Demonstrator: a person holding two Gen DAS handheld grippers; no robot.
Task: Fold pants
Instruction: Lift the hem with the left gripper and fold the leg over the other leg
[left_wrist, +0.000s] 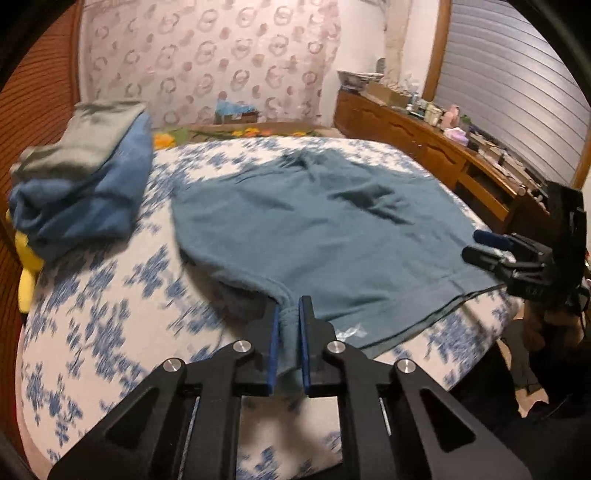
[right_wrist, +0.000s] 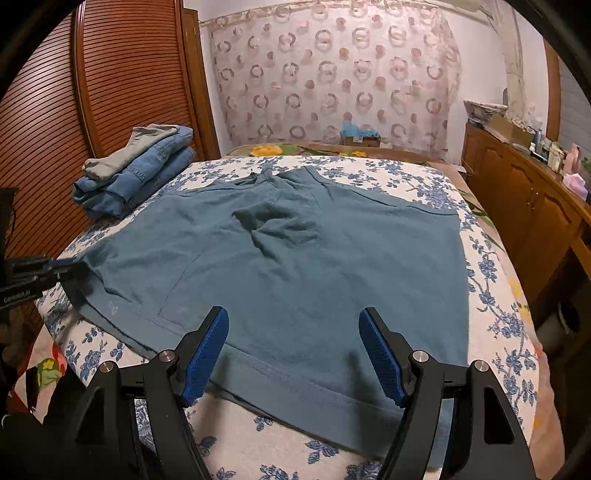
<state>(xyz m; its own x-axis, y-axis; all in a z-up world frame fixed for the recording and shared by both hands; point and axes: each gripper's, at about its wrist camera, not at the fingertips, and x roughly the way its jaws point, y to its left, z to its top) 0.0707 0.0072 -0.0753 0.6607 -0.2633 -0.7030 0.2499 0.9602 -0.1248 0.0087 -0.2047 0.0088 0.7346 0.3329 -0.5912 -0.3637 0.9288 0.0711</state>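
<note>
Nearest me, the left gripper (left_wrist: 289, 325) w/ blue pads is pinching a bunched corner of the teal-blue fleece pants (left_wrist: 325, 229), which lie spread flat across the white bedspread w/ blue flower print (left_wrist: 107, 295). The right gripper (right_wrist: 293, 350) hovers over the near hem on the other side, jaws spread wide, nothing between them. Mid-cloth there's a dark wrinkle. Further back on the bed's left, a stack of folded denim and a grey garment (right_wrist: 136, 170), just beside the pants but apart. Behind that, slatted wooden doors (right_wrist: 48, 122), a circle-patterned curtain (right_wrist: 332, 74), and a cluttered wooden dresser (right_wrist: 528, 195) along the right wall.
</note>
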